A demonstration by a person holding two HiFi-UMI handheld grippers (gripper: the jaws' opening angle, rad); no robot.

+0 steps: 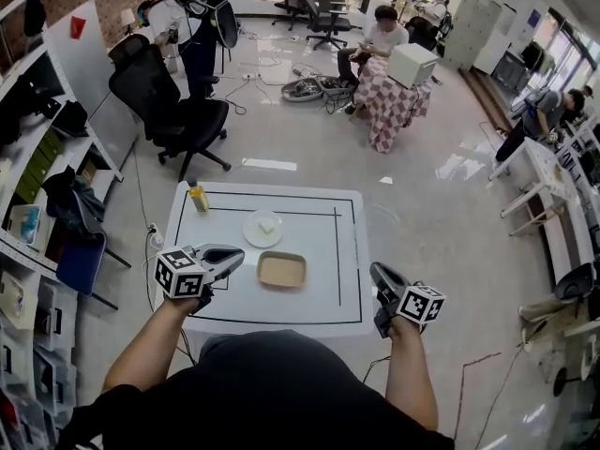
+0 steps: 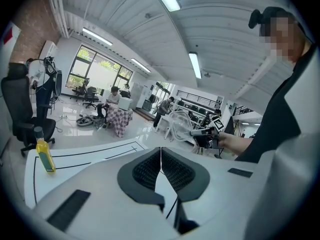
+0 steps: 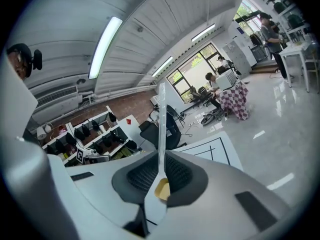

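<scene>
Left hand-held gripper [image 1: 238,257] and right hand-held gripper [image 1: 376,273] both pressed together, empty; advancing unopened could shove mid-frame tan tray [image 1: 281,270] across tabletop [image 1: 319,232].

Open-plan office lab: swivel chairs [image 1: 178,101], shelving [image 1: 33,186], desks.
</scene>
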